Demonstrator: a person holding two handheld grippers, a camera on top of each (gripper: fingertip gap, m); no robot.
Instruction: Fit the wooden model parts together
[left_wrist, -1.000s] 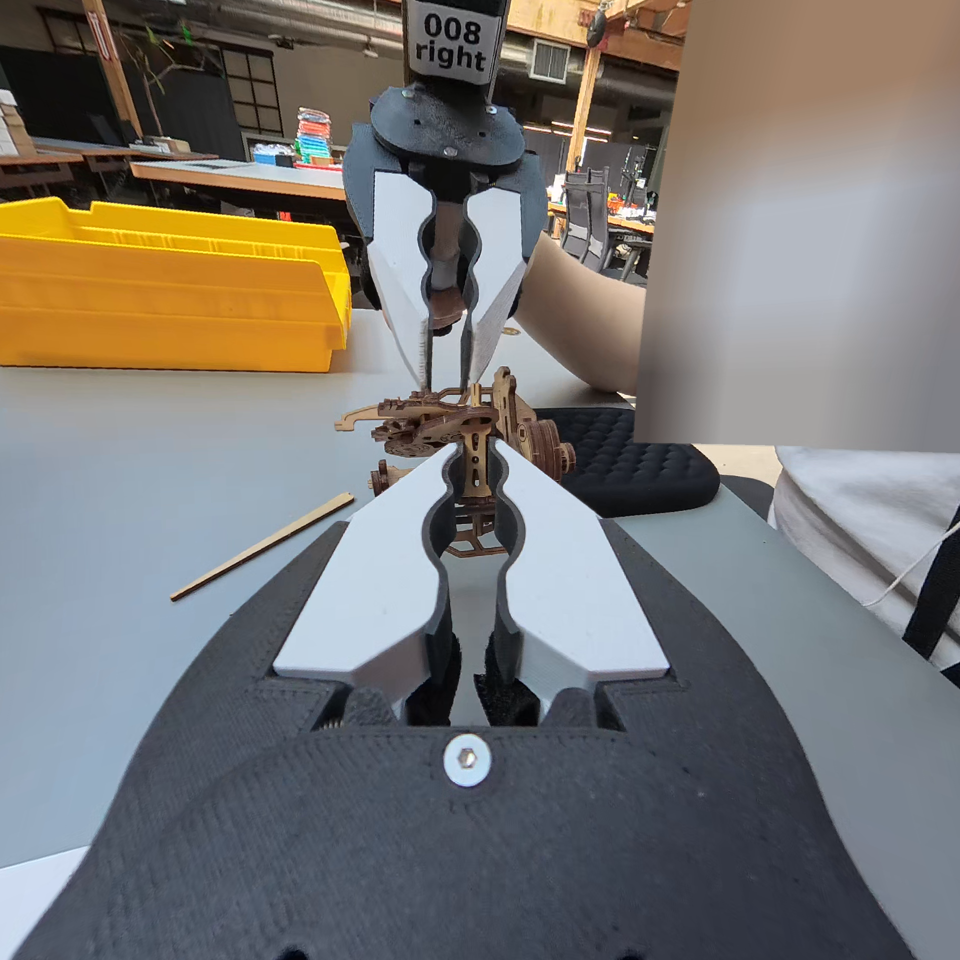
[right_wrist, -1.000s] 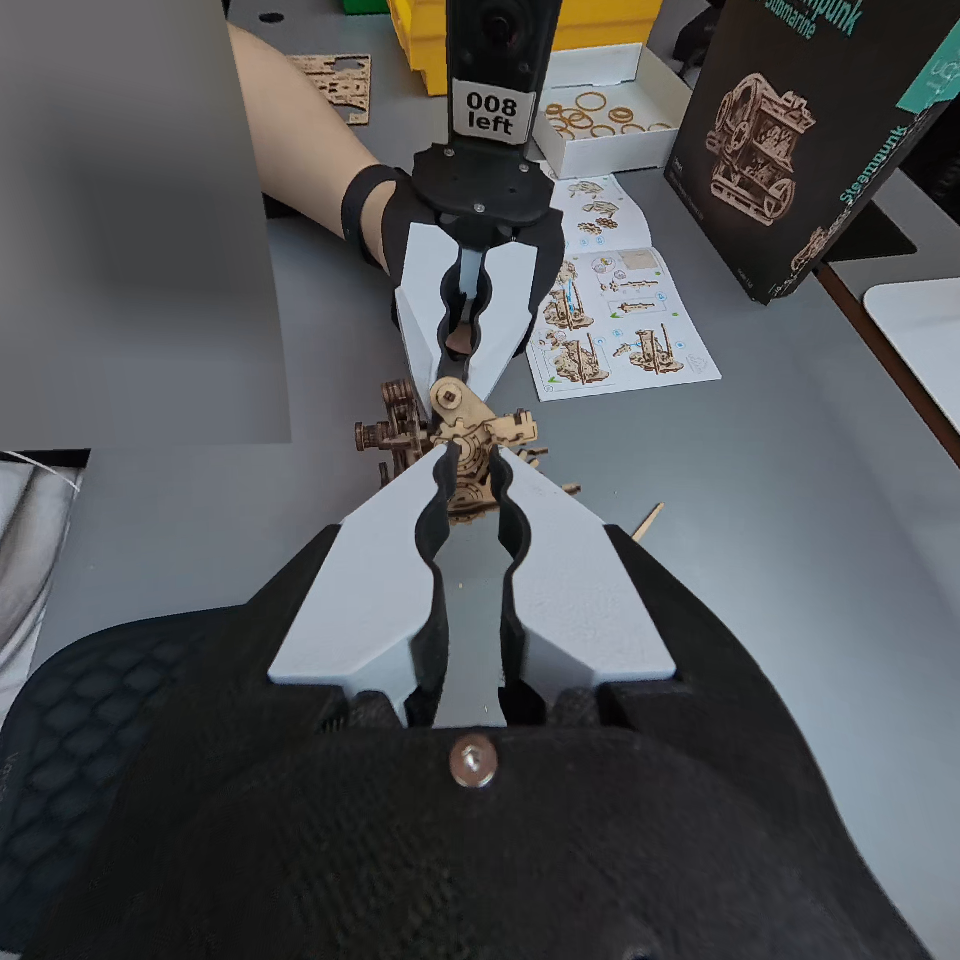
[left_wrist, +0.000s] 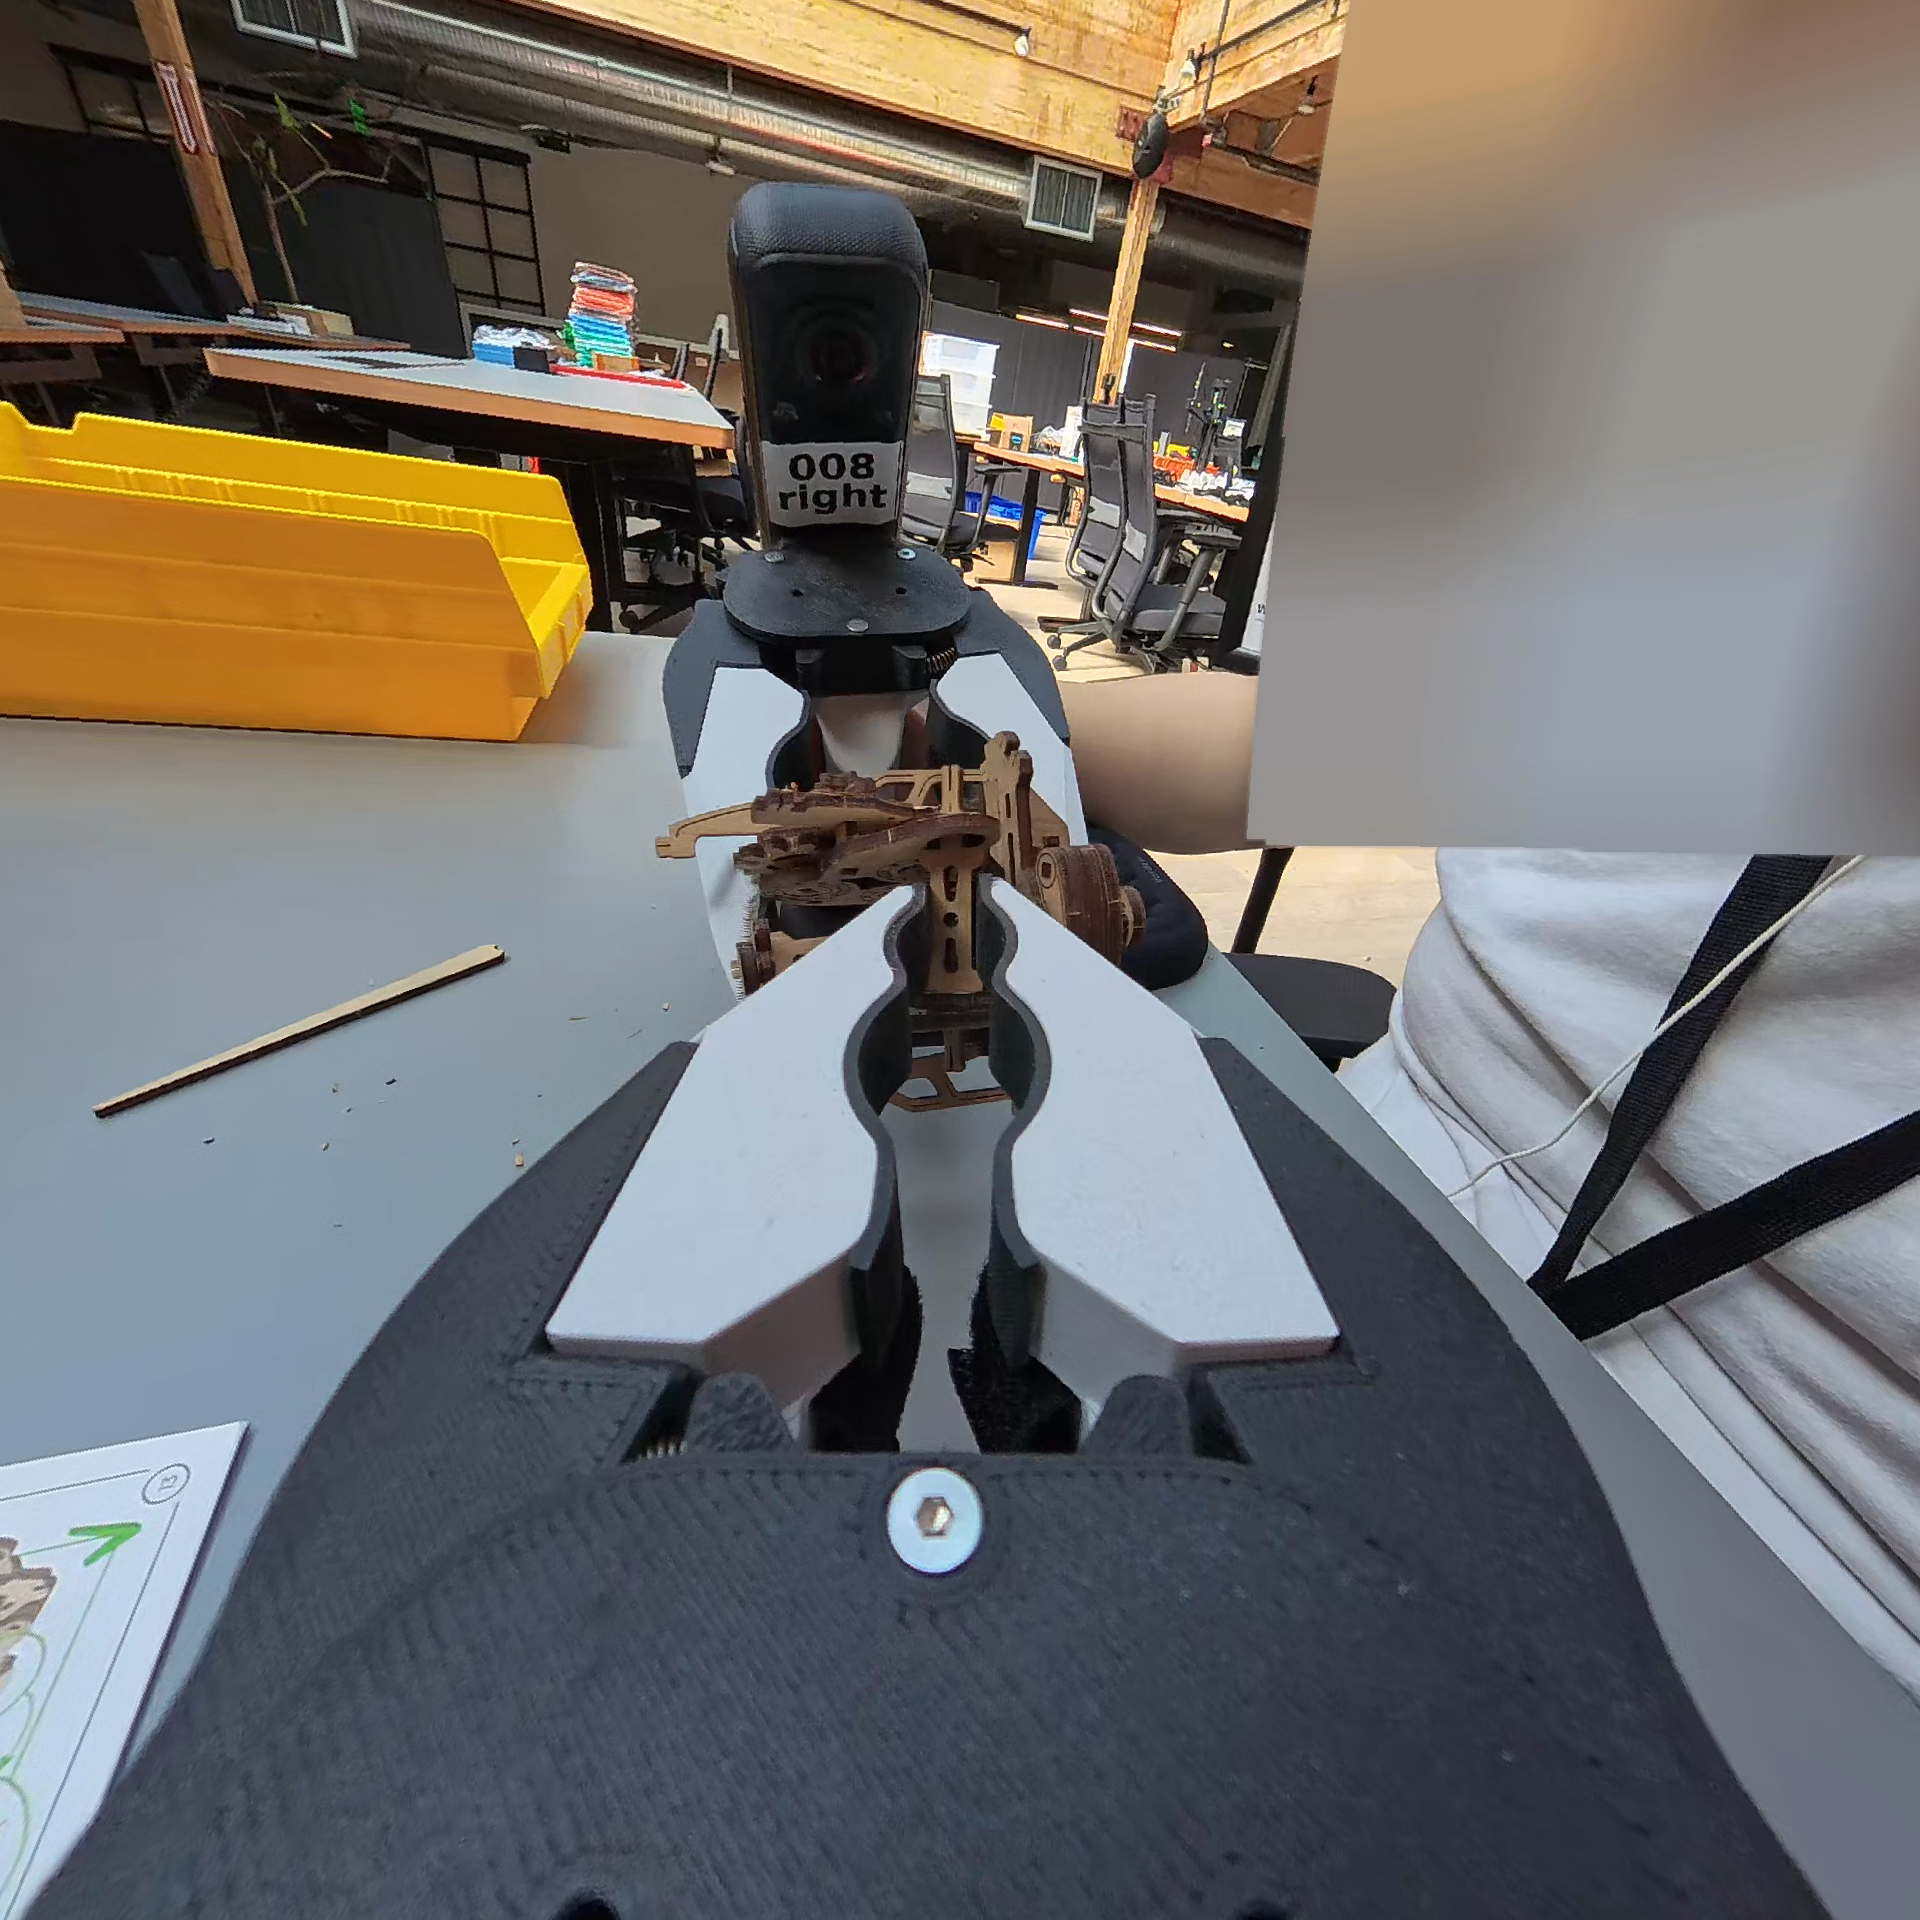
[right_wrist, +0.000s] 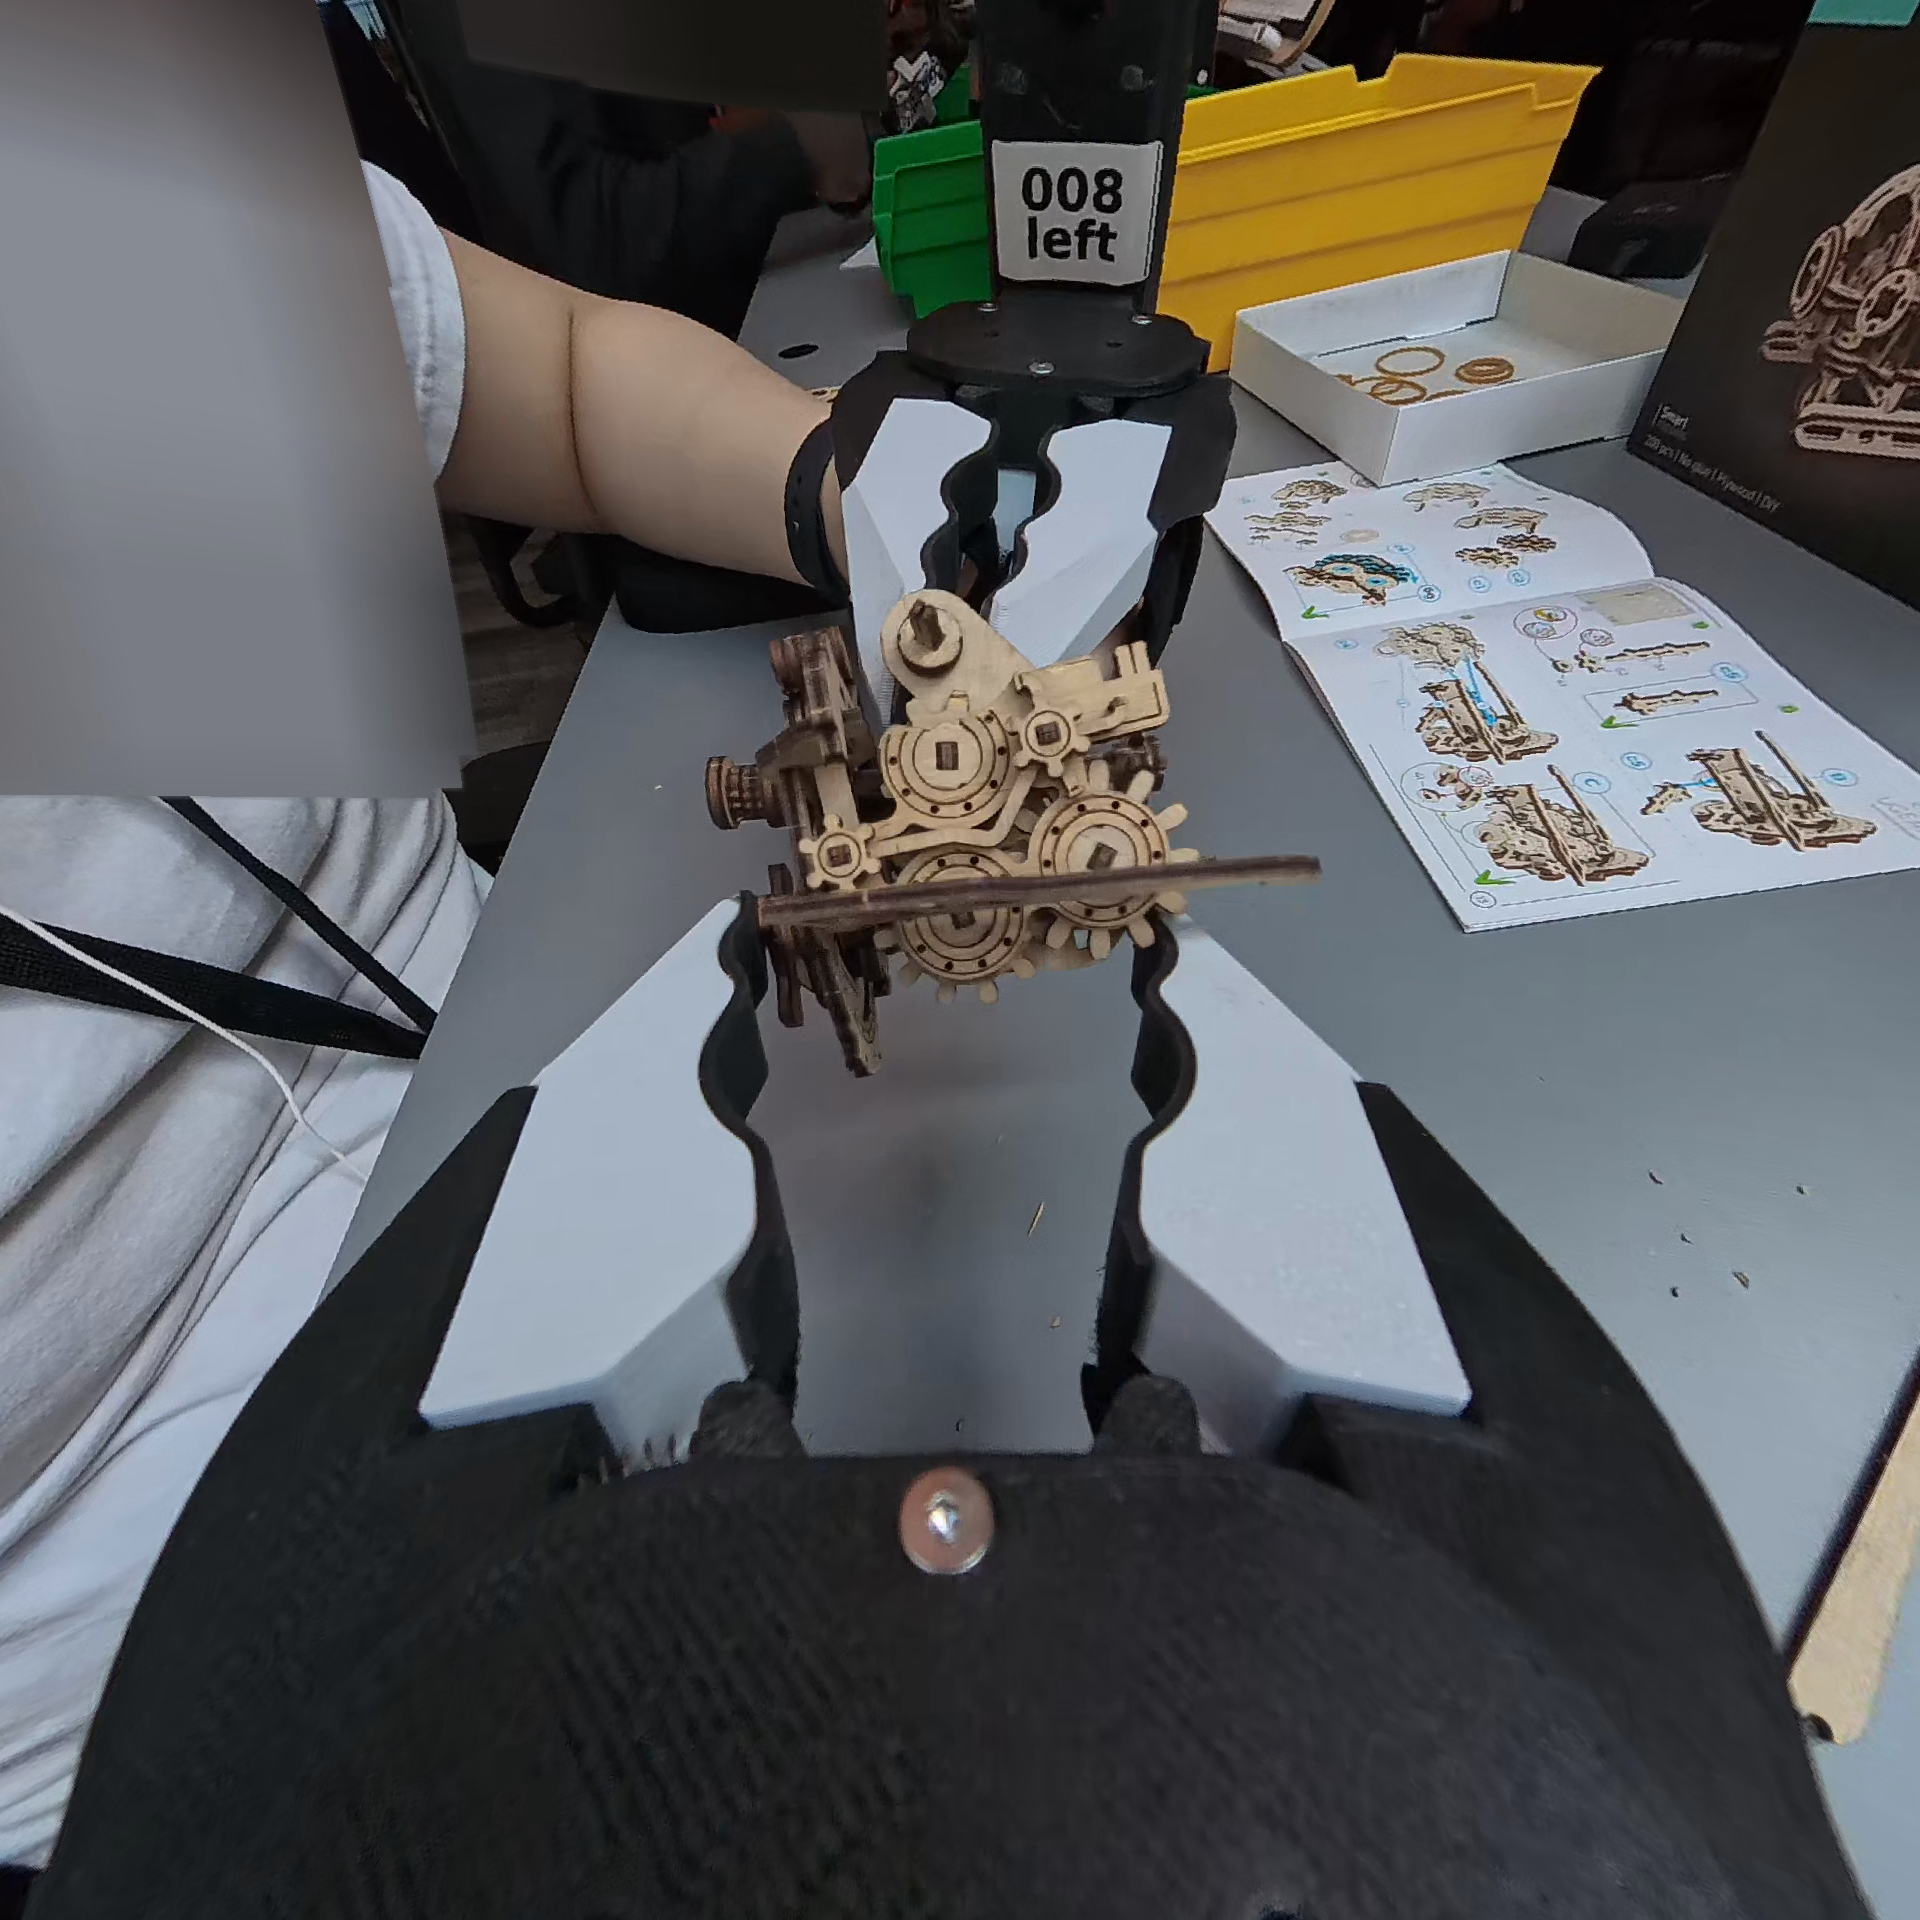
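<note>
**Left claw holds the model, right claw stands open around it**

The left gripper (left_wrist: 948, 914) is closed on a thin upright plate of the wooden model (right_wrist: 966, 821); in its own view the two fingers pinch this plate between their tips. The model hangs above the grey table (right_wrist: 1455, 1091), lifted clear of it. It is a half-built assembly of pale gears, with darker parts on one side and a small peg at its top.

The right gripper (right_wrist: 945, 935) has its jaws wide apart. Its fingertips stand on each side of the model's lower part, and a thin dark strip (right_wrist: 1039, 883) of the model runs across between them. I cannot tell whether the tips touch the wood or are only just beside it. The model is thus between the two claws, which face each other.

My judgement is that the step in hand is a re-grip or a handover: the left claw carries the model, and the right one is placed to take a new hold or to press a part. The next move calls for a slow closing on a solid edge, not on the gear teeth or the thin strip, which could bend or snap.

Farther out on the table lie the open instruction booklet (right_wrist: 1558, 727), a white box (right_wrist: 1382, 436) with wooden rings, a dark model carton (right_wrist: 1818, 312) and yellow bins (left_wrist: 260, 603). A loose wooden stick (left_wrist: 301, 1029) lies apart from the model, and a black padded rest (left_wrist: 1169, 925) is behind it.
</note>
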